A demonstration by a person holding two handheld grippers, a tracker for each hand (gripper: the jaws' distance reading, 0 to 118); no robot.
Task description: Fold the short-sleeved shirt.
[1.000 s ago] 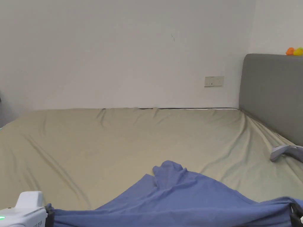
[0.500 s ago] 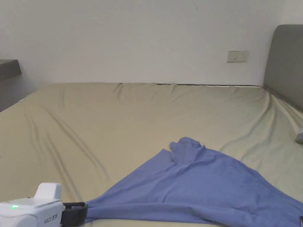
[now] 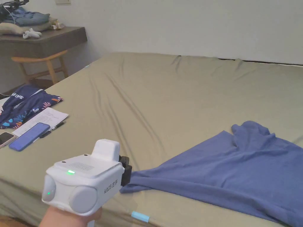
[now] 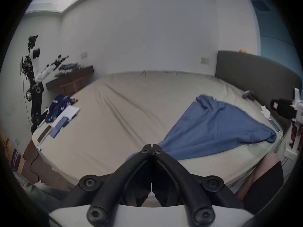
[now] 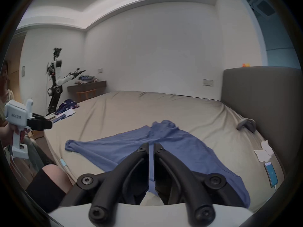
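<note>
A wide bed with a beige fitted sheet [image 3: 165,97] stands against a white wall. The blue short-sleeved cotton shirt [image 3: 230,168] lies rumpled along the bed's near edge, drawn out sideways but not yet flat. The left claw [image 3: 125,174] sits at its pulled-out tip, jaws together, seemingly pinching fabric. The right claw [image 5: 151,147] is nearly closed over cloth. No fold looks made; spreading and all folding remain.

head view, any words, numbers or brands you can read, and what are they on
Left gripper, on its white body: a short printed marking, too small and tilted to read.
Dark patterned garment: white letters, upside down and cut off, not readable.
Paper sheet: print too small to read.
</note>
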